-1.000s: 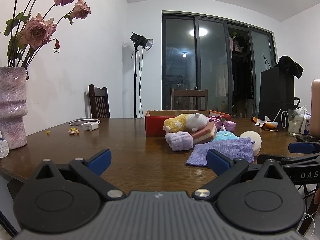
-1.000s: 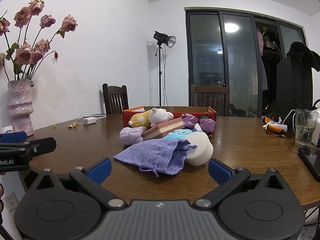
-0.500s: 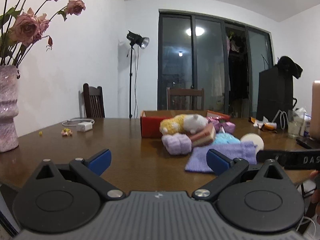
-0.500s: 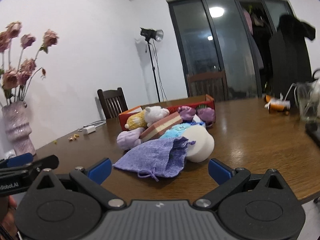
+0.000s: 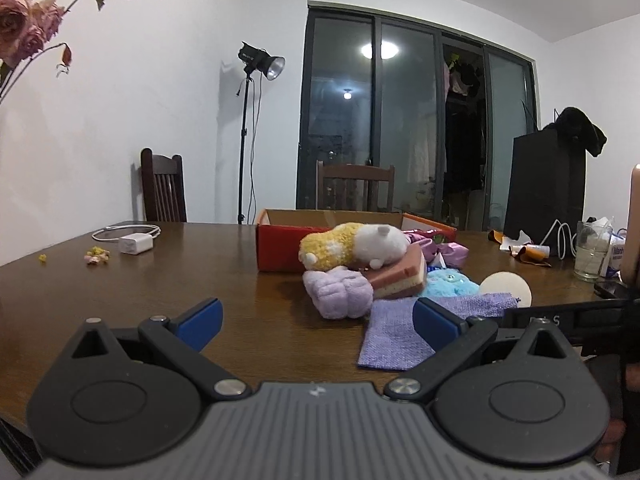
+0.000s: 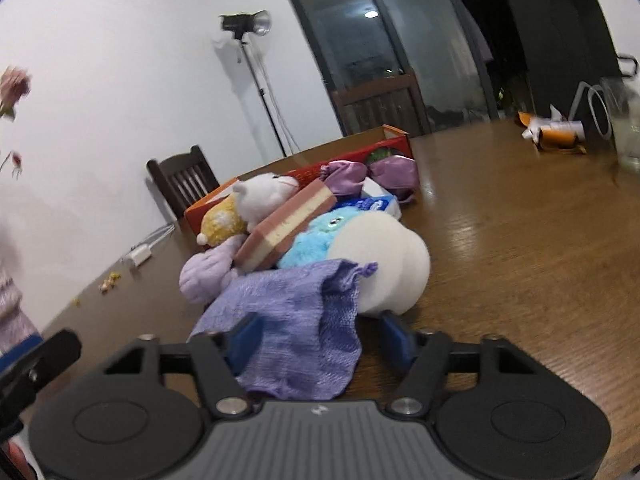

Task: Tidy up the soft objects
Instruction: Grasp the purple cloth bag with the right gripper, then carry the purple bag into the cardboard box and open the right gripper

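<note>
Your left gripper (image 5: 316,316) points nearly level, fingers wide apart, nothing between. Your right gripper (image 6: 320,338) is rolled, tilted downward, fingers closing.

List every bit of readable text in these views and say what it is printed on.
"S": a letter on the black bar of the right gripper; the letters before it are hidden.
"Mani...": cut-off blue print on the white packet beside the glass.
Blue-and-white packet: print blurred, unreadable.

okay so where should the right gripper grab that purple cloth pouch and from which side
Grip the purple cloth pouch at its flat near end, coming low from the table edge side. That end lies clear of the pile; the drawstring mouth rests against the white sponge. The right gripper already straddles it, jaws closing.
</note>
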Demonstrator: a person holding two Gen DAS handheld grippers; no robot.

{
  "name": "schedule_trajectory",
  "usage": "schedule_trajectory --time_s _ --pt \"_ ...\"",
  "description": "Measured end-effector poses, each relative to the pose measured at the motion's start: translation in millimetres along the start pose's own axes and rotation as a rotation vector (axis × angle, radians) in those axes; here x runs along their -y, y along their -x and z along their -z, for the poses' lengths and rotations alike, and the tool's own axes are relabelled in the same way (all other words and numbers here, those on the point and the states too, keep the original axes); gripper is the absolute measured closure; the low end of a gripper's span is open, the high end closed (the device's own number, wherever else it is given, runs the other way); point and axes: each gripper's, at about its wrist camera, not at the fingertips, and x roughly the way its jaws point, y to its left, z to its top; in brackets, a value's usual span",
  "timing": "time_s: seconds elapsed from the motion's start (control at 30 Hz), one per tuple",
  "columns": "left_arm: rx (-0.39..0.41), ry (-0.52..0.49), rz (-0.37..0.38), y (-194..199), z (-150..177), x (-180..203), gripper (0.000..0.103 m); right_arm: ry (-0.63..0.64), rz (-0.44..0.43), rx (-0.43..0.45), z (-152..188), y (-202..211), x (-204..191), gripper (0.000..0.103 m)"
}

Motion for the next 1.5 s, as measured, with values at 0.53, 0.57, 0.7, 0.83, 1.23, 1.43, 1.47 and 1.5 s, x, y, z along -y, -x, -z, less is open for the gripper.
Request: schedule_trajectory --time_s 0.53,0.57,0.7,0.83,1.23,1.43,1.47,1.5 --pt "-0.265 0.115 0.276 -47.1 14.2 18.2 0.043 0.147 -0.194 -0.119 -5.2 36.2 16.6 0.094" --pt "-0.255 0.125 0.284 -50.0 14.3 17.2 0.046 0.158 -0.208 -0.121 -5.0 34.8 18.2 0.094" --pt "-0.292 0.157 0.307 -59.2 12.7 19.0 0.089 0.177 -0.230 -0.132 -11.8 25.0 24.8 0.094" --pt "-0.277 0.140 0.293 -67.1 3.7 24.7 0.095 0.258 -0.256 -0.172 -26.4 8.6 25.4 0.094" --pt "-0.111 0.122 0.325 -70.6 -62.3 29.6 0.096 0.366 -0.498 -0.299 -105.9 -58.9 30.9 0.094" --pt "-0.080 0.217 0.383 -117.1 -118.4 1.6 0.096 0.379 -0.521 -0.225 -163.1 -76.2 4.5 0.096" --pt "-0.081 0.223 0.379 -131.4 -127.4 -3.0 0.096 0.391 -0.502 -0.218 -176.1 -85.3 -0.6 0.096" --pt "-0.083 0.220 0.373 -149.8 -138.1 -8.0 0.096 0.397 -0.485 -0.220 -188.7 -97.7 -5.6 0.096"
